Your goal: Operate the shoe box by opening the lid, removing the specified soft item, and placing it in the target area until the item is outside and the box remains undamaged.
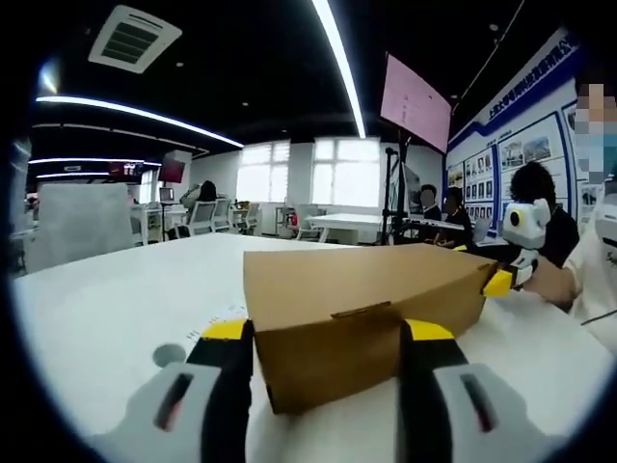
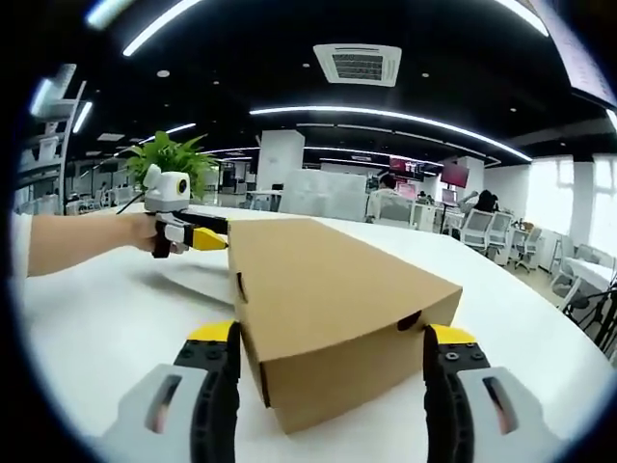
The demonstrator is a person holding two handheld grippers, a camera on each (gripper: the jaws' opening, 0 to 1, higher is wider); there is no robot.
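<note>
Shoe box of plain brown cardboard (image 1: 371, 313), lid shut, was found lying on the white table (image 1: 106, 309). Left gripper (image 1: 328, 342) was observed with its yellow-tipped jaws spread apart, one at each side of the box's near end, nothing clamped. Right gripper (image 2: 333, 352) was seen likewise spread, straddling the opposite end of the box (image 2: 328, 309). A green potted plant (image 2: 174, 154) was noted well beyond the table. Seated persons (image 1: 540, 207) were recorded further off.
</note>
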